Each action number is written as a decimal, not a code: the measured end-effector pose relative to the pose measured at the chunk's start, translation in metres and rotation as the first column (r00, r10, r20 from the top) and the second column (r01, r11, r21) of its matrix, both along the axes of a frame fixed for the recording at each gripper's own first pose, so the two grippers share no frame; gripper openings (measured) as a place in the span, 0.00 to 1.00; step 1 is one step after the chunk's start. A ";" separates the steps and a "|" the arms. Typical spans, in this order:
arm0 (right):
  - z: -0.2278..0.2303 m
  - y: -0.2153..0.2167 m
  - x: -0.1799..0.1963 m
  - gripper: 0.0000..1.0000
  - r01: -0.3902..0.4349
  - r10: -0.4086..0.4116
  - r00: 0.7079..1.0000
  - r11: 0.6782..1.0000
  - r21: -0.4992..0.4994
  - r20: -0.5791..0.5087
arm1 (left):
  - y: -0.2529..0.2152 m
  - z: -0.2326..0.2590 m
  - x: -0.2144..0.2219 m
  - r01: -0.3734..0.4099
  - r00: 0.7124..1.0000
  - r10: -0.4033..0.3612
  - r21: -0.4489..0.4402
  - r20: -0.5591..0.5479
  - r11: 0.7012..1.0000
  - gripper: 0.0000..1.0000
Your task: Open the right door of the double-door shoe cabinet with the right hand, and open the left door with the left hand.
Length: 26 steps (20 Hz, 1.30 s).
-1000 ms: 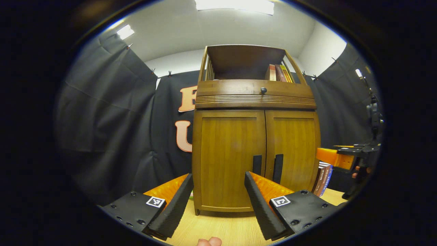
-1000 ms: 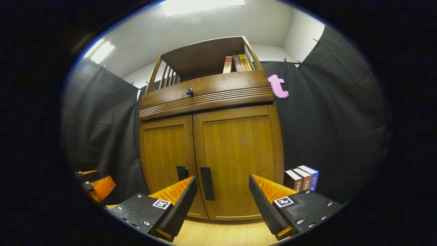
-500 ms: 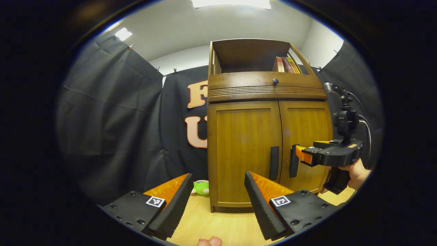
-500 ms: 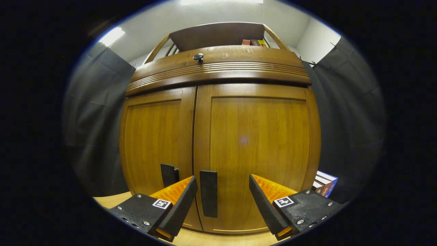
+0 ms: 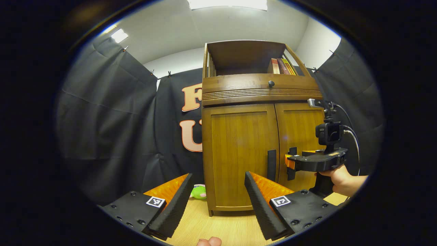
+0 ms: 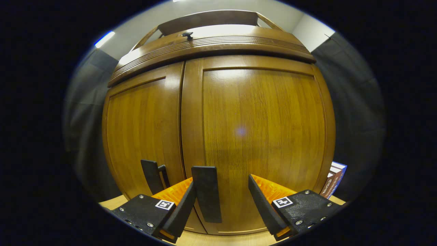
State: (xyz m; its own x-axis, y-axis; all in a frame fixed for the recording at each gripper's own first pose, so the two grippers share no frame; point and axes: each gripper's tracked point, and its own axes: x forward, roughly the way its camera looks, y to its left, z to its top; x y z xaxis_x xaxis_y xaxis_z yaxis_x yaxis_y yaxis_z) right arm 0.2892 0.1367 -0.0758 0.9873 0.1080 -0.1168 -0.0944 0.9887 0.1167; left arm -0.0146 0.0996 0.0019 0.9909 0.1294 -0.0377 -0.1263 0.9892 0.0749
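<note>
Wood finish: brown shoe cabinet [image 5: 261, 143] is stood on a light wood-grain table [image 5: 222, 229]; both doors are seen shut.
Right door [image 6: 259, 143]: dark vertical handle [image 6: 206, 198] is placed between the right claw's fingers, closer to the left finger [image 6: 181, 212].
Right claw [image 6: 220, 206]: held wide open, nothing clamped; contact with the handle cannot be told. In the left gripper view it is seen at the handle [image 5: 290, 164], carried by a hand [image 5: 343, 179].
Left door [image 5: 240, 153]: handle [image 5: 271, 165] is untouched.
Left claw [image 5: 216, 201]: held wide open, empty, well short of the cabinet.
Extras: books [image 5: 281, 66] on top shelf, books [image 6: 334, 179] beside cabinet, green toy [image 5: 198, 192] at its left foot.
</note>
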 end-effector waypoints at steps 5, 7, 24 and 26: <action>0.002 0.002 0.002 0.87 0.005 -0.005 0.999 1.000 0.008 0.039 | 0.004 -0.002 0.004 -0.008 1.000 0.007 -0.042 -0.012 0.999 0.97; 0.002 0.003 0.002 0.96 -0.002 0.002 0.999 1.000 -0.005 0.042 | 0.005 -0.001 0.005 -0.010 1.000 0.009 -0.038 -0.012 0.999 0.96; -0.004 0.025 0.001 0.28 -0.079 0.081 0.997 0.994 -0.079 0.015 | 0.018 0.010 -0.034 -0.058 0.998 0.058 -0.026 0.011 0.998 0.97; -0.004 0.027 -0.002 0.28 -0.092 0.092 0.996 0.994 -0.052 -0.001 | 0.020 0.010 -0.039 -0.062 0.998 0.062 -0.027 0.008 0.998 0.98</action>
